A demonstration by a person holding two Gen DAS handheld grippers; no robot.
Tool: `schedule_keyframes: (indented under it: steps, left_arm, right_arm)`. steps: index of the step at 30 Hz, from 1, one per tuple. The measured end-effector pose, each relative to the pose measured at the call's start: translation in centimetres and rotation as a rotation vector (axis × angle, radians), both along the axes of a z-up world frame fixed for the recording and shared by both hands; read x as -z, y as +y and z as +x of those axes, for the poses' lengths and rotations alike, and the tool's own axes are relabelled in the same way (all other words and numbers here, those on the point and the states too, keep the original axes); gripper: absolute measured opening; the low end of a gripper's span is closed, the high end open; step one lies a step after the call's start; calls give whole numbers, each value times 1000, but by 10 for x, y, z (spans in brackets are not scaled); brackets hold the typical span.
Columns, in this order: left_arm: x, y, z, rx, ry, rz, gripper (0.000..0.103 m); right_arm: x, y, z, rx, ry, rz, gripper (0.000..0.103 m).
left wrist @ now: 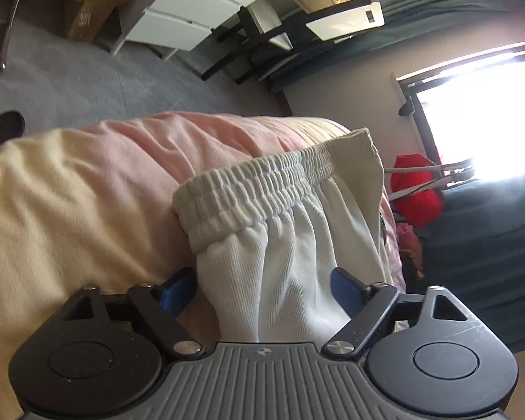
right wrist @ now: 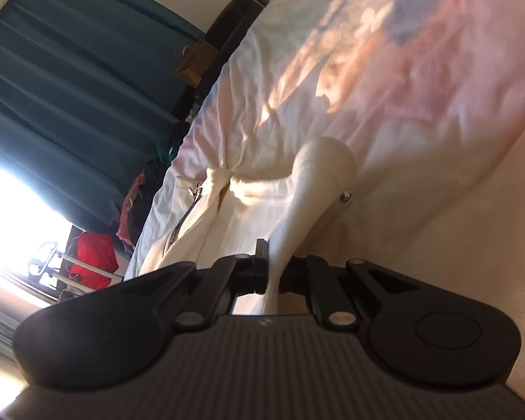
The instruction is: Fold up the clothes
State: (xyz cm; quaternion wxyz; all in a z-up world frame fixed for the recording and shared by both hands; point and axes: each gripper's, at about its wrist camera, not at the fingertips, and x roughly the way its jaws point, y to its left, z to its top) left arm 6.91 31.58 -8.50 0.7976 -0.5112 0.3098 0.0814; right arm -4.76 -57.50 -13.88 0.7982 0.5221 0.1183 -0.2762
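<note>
**While both grippers pinch it, a white garment hangs over the bed**

Where the left gripper (left wrist: 264, 292) reaches forward, its blue pads sit either side of the white garment (left wrist: 290, 245), clamped on a bunch of cloth just below the elastic waistband (left wrist: 259, 185). Beyond it lies the pink and cream bedspread (left wrist: 87, 189). Closest in the other view, the right gripper (right wrist: 274, 273) is drawn narrow on a fold of the same garment (right wrist: 297, 206), whose zipper (right wrist: 182, 220) shows further left. Behind stand teal curtains (right wrist: 70, 87) and something red (right wrist: 94, 259) by the window.
</note>
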Motion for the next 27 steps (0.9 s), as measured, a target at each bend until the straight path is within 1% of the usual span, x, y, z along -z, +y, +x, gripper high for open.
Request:
schedule_keyframes:
  steps: [1,3,6,8,10,11,15,18,19,20,22,24,25,27]
  left_arm:
    - [-2,-3,2,1,3,27,73]
    - [-5,-8,5,4,32,98,49]
    - [-7,-10,3,30,33,173,38]
    - [-12,-13,1,61,13,234,35]
    - [-17,-16,-2,80,-10,280,25]
    - [-21,-17,-4,81,-26,287,10]
    - [-47,-17,-25,44,-128,274,6]
    - [-71,-21,-32,26,-179,258,5]
    - [-80,-23,-32,22,-198,257,5]
    - [-91,-27,-28,24,-218,271,5]
    - [-110,-36,-15,26,-241,305,5]
    - [-130,-51,9,24,-241,356,5]
    - [-138,-59,25,26,-235,394,5]
    - [-147,-71,64,26,-216,442,5]
  right_arm:
    - [-1,0,0,3,7,-9,6]
    - [-3,-2,0,12,14,-23,6]
    - [-6,-3,-1,27,17,-37,6]
    - [-9,-3,-3,31,14,-48,6]
    - [-14,-2,-7,28,2,-57,6]
    - [-16,-2,-9,29,0,-59,6]
    - [-25,-4,-15,41,-9,-50,6]
    - [-44,-8,-7,21,14,-108,6]
    - [-52,-12,-3,20,8,-118,6]
    - [-60,-16,1,21,0,-126,6]
    - [-76,-23,21,13,6,-167,5]
    - [-93,-30,45,2,19,-215,5]
    - [-102,-34,56,-3,25,-239,5]
    - [-114,-40,93,-12,44,-280,5]
